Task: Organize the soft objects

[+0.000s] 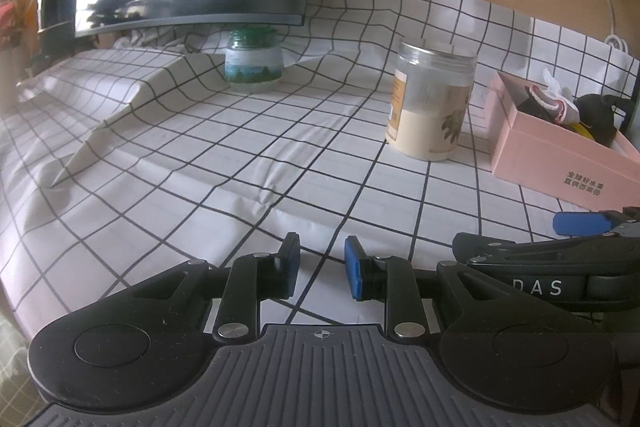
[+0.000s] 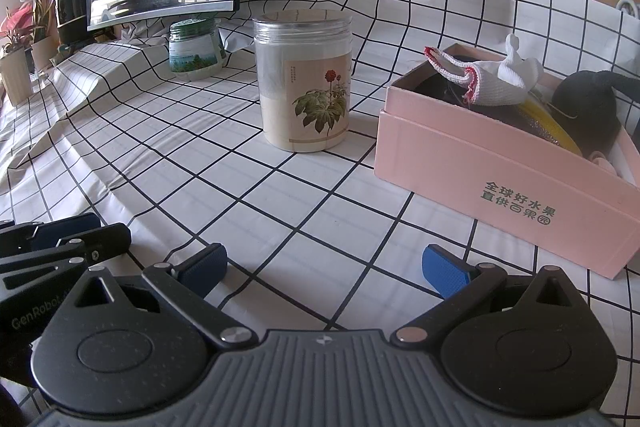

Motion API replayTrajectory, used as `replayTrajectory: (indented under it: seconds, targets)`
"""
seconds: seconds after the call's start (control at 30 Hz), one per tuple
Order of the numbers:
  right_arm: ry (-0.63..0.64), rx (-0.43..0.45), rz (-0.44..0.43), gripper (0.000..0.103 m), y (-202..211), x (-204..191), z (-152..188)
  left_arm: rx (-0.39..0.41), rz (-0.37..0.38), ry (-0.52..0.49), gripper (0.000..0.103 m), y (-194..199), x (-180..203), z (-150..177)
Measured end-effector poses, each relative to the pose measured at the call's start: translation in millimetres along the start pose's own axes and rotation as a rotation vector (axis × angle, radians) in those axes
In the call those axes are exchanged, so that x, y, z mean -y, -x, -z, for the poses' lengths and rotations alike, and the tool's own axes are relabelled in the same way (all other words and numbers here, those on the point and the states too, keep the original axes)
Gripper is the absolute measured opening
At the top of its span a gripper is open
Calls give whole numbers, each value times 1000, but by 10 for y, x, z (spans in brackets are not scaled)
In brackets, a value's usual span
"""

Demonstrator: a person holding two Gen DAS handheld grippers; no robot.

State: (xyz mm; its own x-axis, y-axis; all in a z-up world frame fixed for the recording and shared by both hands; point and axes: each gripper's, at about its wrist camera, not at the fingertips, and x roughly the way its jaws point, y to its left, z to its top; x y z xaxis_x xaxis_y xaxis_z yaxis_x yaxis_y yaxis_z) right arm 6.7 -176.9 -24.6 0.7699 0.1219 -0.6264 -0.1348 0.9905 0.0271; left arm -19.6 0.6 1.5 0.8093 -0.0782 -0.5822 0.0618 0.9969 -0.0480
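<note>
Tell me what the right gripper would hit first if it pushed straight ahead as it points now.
Probably the black-gridded white tablecloth: the open, empty right gripper points downward at bare cloth between the clear plastic powder jar and pink cardboard box.

A white cloth with a black grid pattern (image 2: 312, 195) covers the table. Ahead of the right claw (image 2: 324, 267), with its blue pads, stands a clear plastic jar with a red-flower label (image 2: 306, 83); to its right, a pink cardboard box with green lettering (image 2: 480, 163) holds a white knitted cloth edged in red (image 2: 492, 83).
</note>
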Motion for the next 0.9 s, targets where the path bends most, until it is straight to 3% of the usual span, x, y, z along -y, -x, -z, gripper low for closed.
replayTrajectory:
  seconds: [0.9]
  targets:
    - [0, 0, 0, 103, 0, 1, 0, 0, -8, 6, 27, 9, 32, 0]
